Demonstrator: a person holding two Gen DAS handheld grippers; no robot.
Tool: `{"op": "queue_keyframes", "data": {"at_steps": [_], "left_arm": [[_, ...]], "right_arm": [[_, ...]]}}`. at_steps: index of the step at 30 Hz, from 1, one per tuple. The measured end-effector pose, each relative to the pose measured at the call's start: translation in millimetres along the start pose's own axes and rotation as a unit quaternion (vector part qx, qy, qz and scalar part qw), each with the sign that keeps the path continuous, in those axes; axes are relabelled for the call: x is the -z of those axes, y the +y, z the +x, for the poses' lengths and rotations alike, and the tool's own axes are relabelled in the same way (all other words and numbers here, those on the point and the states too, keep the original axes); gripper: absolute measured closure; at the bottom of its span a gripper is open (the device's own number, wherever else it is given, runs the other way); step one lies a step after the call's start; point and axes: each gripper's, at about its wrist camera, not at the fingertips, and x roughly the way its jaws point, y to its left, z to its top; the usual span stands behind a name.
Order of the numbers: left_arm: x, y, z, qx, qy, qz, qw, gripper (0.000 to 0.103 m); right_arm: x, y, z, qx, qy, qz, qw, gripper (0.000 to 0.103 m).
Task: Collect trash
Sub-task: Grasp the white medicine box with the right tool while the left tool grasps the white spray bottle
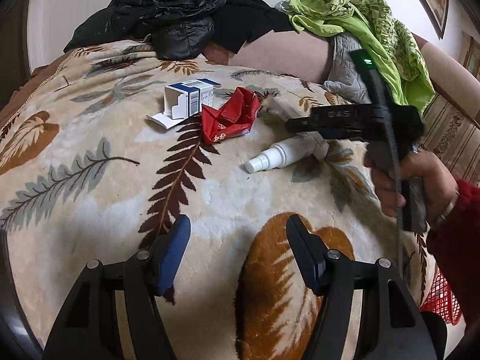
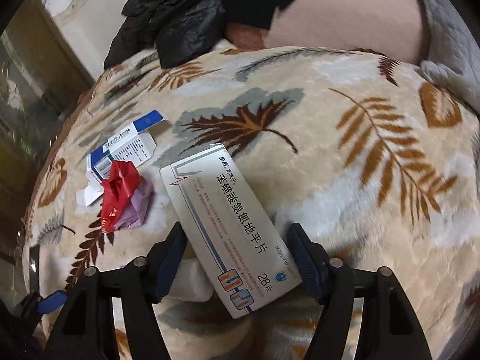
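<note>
Bed covered by a plush cream blanket [image 1: 234,192] printed with brown, grey and rust leaves. Trash lies scattered on it.

Left gripper [image 1: 238,252]: jaws stand apart, nothing between them, only blanket beneath.

Right gripper [image 2: 237,259]: jaws apart, straddling the long white cardboard medicine box [image 2: 229,234] with blue-grey lines and printed characters. The box lies flat between the fingers; whether the pads touch it I cannot tell, and a gap shows on the right side. A white plastic spray bottle [image 1: 282,153] lies on its side just beside that box, partly under it in the right wrist view.

Further left on the blanket: an opened blue-and-white small carton [image 1: 187,99], flap down, touching a crumpled red paper wrapper [image 1: 229,114].

At the bed's far edge: a black puffy jacket [image 1: 177,9] and a heap of green patterned cloth [image 1: 360,9]. A red mesh basket [image 1: 441,300] shows at lower right, below the person's red sleeve [image 1: 456,240].
</note>
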Motion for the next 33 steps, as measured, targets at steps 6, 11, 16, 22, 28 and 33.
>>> {"op": "queue_keyframes", "data": {"at_steps": [6, 11, 16, 22, 28, 33], "left_arm": [[-8, -15, 1, 0.006, -0.011, 0.042, 0.9991, 0.038], [-37, -40, 13, 0.020, -0.023, 0.090, 0.9955, 0.038], [-73, -67, 60, 0.031, 0.006, 0.141, 0.9895, 0.038], [-79, -86, 126, -0.013, 0.092, 0.206, 0.9741, 0.057], [-68, -76, 115, -0.018, 0.073, 0.145, 0.9866, 0.068], [-34, -67, 71, -0.022, 0.064, 0.110, 0.9917, 0.068]], "right_arm": [[37, -16, -58, -0.010, -0.045, 0.045, 0.998, 0.039], [83, -30, -103, -0.032, -0.065, 0.080, 0.994, 0.039], [119, -40, -130, -0.045, -0.083, 0.116, 0.989, 0.039], [142, -48, -143, -0.047, -0.081, 0.135, 0.986, 0.038], [150, -40, -140, -0.046, -0.078, 0.139, 0.986, 0.038], [157, -9, -138, -0.021, -0.084, 0.114, 0.990, 0.038]]}}
